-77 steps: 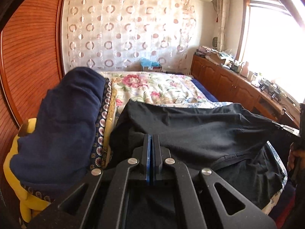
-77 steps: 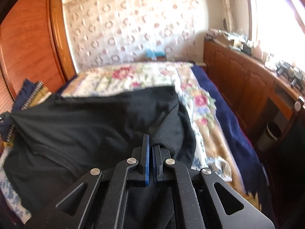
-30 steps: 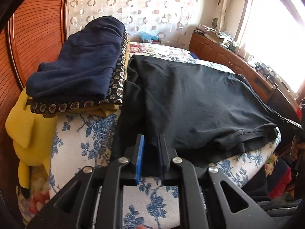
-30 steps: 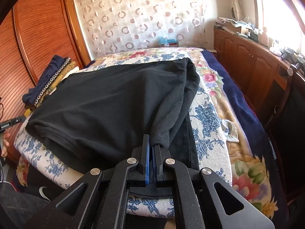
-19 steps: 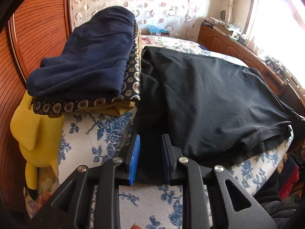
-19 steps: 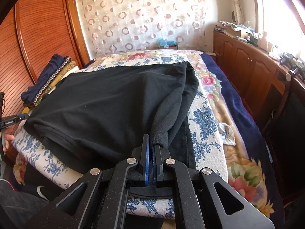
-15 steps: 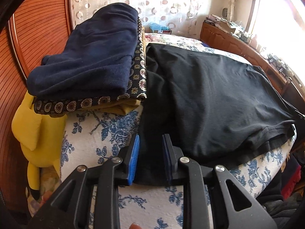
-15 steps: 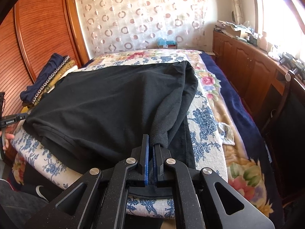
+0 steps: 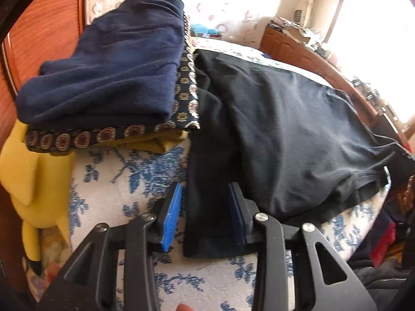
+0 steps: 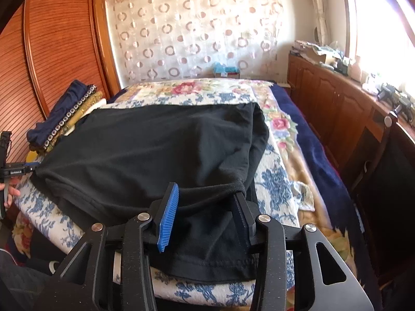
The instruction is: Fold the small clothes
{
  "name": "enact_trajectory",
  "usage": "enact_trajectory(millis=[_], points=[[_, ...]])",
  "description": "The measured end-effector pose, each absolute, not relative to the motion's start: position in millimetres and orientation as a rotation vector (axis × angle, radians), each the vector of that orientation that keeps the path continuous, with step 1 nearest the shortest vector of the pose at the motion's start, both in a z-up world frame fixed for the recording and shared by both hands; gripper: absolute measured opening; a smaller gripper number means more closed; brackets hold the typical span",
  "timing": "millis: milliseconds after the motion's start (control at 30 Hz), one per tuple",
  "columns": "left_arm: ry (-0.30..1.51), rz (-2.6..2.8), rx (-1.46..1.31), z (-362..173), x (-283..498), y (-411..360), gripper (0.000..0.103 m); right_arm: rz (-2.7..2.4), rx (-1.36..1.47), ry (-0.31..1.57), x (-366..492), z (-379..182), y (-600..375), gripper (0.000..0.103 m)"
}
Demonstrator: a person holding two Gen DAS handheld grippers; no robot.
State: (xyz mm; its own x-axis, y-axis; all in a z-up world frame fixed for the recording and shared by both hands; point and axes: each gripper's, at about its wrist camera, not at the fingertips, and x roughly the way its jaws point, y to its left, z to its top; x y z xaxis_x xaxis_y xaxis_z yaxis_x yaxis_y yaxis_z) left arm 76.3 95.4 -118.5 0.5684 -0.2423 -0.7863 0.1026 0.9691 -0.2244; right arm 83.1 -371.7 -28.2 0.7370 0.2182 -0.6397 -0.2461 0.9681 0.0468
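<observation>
My left hand-held gripper (image 9: 206, 212) stands released; its jaws have just been opening, and the blue pads sit apart on either side of a corner of the black cotton garment (image 9: 285, 129), not pressing it. That corner lies flat between the jaws on the blue-and-white floral bedspread (image 9: 129, 181).

My right hand-held gripper (image 10: 205, 215) is likewise released, its jaws having just been opening. The garment's ribbed hem and lower layers lie between the pads; the left pad stands clear of the fabric, while at the right pad I cannot tell whether cloth touches.

The garment is spread flat on the bed ahead of both grippers, its folded-over top layer running from one gripper's side across to the other.

Ahead and to the left of my left gripper, touching the garment's edge: a stack of folded clothes, navy fleece (image 9: 111, 64) on top, a dark patterned fabric with round medallions (image 9: 85, 138) under it, mustard cloth at the bottom. A yellow plush toy (image 9: 28, 176) hangs off the bed's side, left of that gripper.

In the right wrist view, far to the left of my right gripper, the left gripper's tip meets the garment's corner, with a person's fingers (image 10: 11, 190) below it.
</observation>
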Motion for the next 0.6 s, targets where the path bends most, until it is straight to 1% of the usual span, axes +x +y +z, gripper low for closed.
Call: enact_trajectory(millis=[133,333,600], points=[[0.972,-0.316,-0.284,-117,79,99,0.036,0.258,-0.054,0.691,83,-26,-368,0.043],[0.963,-0.37,-0.387,-117,78,105,0.036,0.261,-0.053,0.704,83,-33,-368,0.044],[0.919,-0.343,-0.325,-97,80,95,0.036,0.264,-0.07,0.719,83,-39,-362,0.045]])
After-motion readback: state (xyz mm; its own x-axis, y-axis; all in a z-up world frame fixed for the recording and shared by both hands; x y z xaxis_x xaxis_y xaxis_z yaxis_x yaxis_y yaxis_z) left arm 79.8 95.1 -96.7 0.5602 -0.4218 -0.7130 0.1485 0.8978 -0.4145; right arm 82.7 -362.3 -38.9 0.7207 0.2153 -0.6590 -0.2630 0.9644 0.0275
